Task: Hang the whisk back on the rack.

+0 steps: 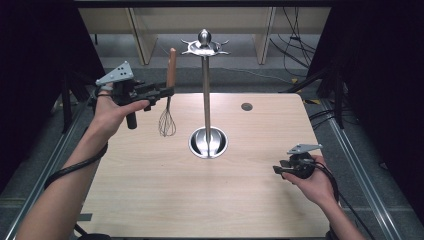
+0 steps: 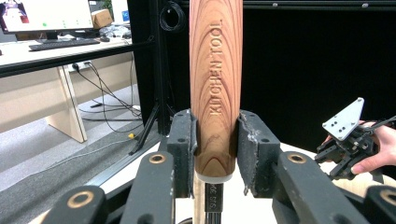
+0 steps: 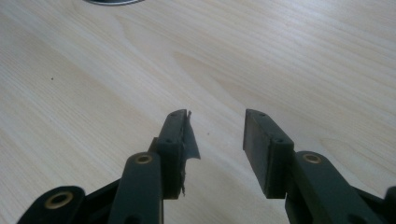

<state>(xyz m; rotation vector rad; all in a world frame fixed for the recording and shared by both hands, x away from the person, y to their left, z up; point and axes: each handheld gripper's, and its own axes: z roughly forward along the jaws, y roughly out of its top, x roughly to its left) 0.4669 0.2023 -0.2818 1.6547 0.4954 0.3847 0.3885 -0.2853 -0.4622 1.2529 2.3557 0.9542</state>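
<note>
A: Nearest the lens, what is recorded?

B: Forearms entering from the bottom of the high view. On the person's right, the right claw (image 1: pixel 276 169) is held low over the desk (image 1: pixel 150 190), near its right edge. Its jaws are seen standing apart in the right gripper view, with bare wood grain between them and nothing gripped. A torn strip of pad lining is noted on the inner face of one jaw.

A: And the left?

B: The left claw (image 1: pixel 167 91) is held raised above the desk's far left corner. It is clamped on the wooden handle of a whisk (image 1: pixel 167 117). In the left gripper view the handle (image 2: pixel 215 88) is pinched upright between both jaws, and "KITCHEN TOOL" is read along the grain. The wire head hangs down below the claw, above the desk; whether it touches the wood cannot be told.

A: Anything else logged?

B: A metal utensil stand (image 1: pixel 206 95) is set mid-desk, just to the right of the whisk: round base, upright pole, hooked crown on top.
</note>
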